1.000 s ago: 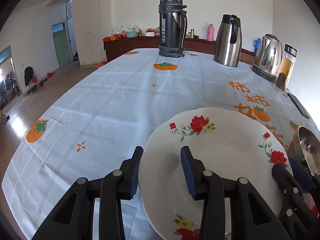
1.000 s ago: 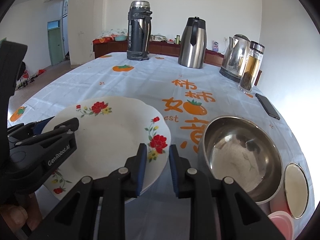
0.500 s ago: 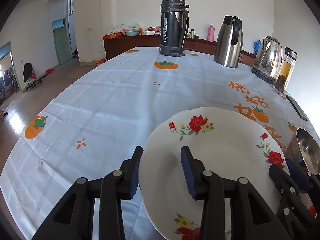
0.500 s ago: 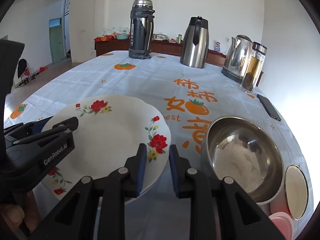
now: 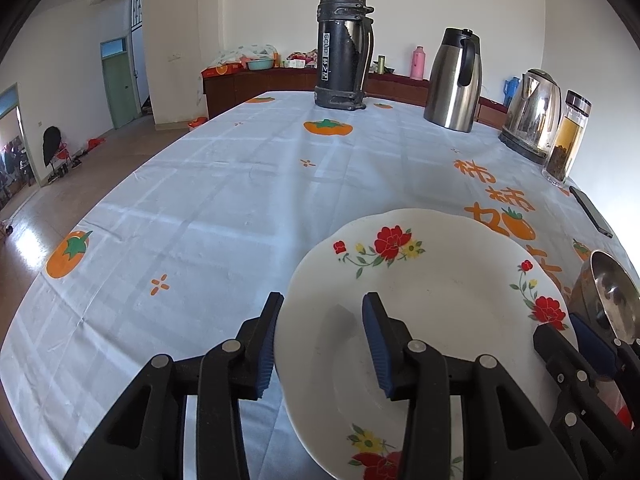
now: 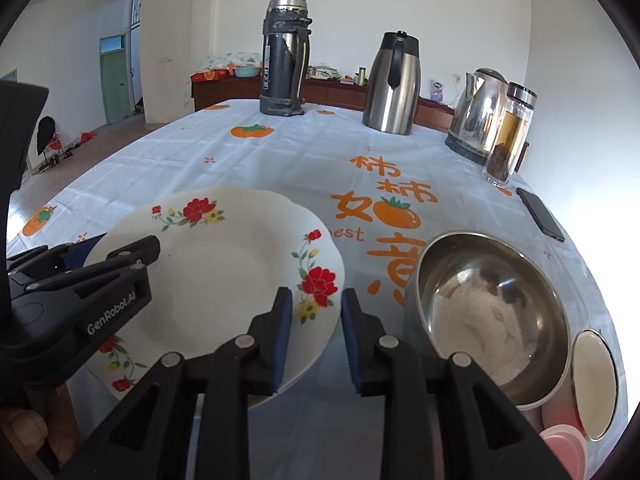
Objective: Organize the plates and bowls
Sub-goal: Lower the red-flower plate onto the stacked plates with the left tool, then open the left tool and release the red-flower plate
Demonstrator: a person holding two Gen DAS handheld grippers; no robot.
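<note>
The flowered plate (image 5: 432,300) lies on the surface (image 5: 224,200), its rim between both sets of jaws. The left gripper (image 5: 320,344) straddles its 9 o'clock edge, jaws apart. The right gripper (image 6: 314,332), at 4 o'clock, is opening, seemingly clear of the rim. A steel bowl (image 6: 488,312) sits just beside, at 3 o'clock.

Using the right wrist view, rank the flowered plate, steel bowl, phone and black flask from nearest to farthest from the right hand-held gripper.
1. Flowered plate, its rim between the right hand-held gripper fingers.
2. Steel bowl, just right.
3. Phone, farther right, mid-table.
4. Black flask, far end.
</note>
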